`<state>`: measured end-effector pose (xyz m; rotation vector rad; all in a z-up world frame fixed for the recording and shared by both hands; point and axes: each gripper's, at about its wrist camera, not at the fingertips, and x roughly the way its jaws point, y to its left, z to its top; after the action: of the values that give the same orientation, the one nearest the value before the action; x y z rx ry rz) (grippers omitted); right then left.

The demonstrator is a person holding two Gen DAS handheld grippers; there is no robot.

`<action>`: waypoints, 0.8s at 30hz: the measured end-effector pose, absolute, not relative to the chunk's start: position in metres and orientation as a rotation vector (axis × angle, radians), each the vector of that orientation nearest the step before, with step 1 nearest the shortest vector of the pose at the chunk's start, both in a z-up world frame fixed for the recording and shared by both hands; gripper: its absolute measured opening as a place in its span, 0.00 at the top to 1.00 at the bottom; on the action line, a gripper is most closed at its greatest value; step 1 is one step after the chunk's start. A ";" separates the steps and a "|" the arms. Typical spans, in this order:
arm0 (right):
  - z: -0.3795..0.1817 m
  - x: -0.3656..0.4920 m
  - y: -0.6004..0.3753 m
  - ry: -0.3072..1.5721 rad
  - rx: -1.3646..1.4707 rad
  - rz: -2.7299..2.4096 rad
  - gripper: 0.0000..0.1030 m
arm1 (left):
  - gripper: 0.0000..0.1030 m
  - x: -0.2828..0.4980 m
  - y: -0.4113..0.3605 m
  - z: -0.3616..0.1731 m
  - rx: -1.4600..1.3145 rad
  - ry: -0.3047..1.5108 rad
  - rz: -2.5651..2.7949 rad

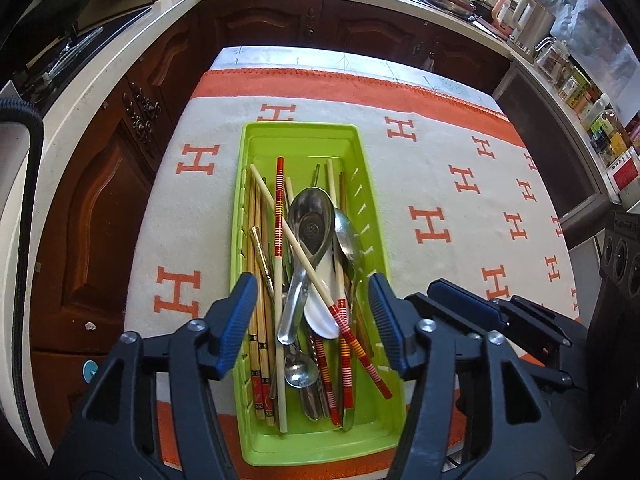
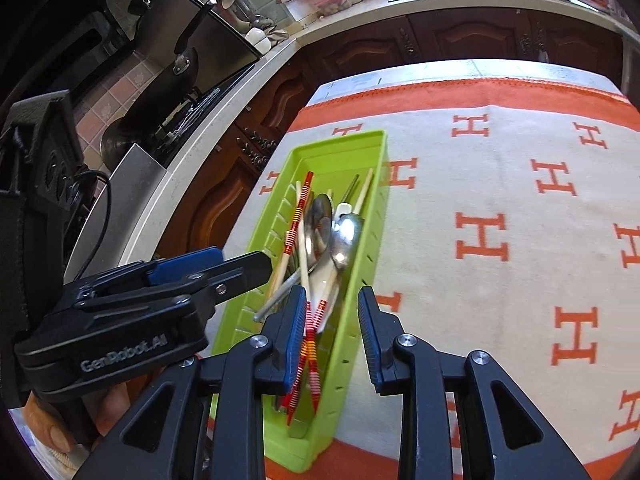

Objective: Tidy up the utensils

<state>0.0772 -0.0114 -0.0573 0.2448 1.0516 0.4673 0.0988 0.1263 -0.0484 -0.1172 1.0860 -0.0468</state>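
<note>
Left wrist view: steeply down from close above, along the lime-green plastic utensil tray, toward dark wooden cabinets. Right wrist view: down from the tray's right, near end, facing the same way. Shared: tray, orange-and-white H-patterned cloth, cabinets.

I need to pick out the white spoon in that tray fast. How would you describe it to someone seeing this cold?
Find the lime-green tray on the orange-and-white H-patterned cloth. In its pile of chopsticks and metal spoons, look under the big steel soup spoon, toward the near end. The white spoon is the only plain white, non-metal piece there, half covered by a crossing chopstick.
</note>
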 end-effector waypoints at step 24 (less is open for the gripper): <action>0.013 0.002 -0.137 0.881 0.136 0.310 0.51 | 0.36 0.026 0.035 -0.014 -0.060 0.902 -0.001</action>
<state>0.0022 -0.1373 0.0134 0.1362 0.8807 0.3104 0.0256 0.0353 -0.0138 -0.0597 0.9021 -0.0013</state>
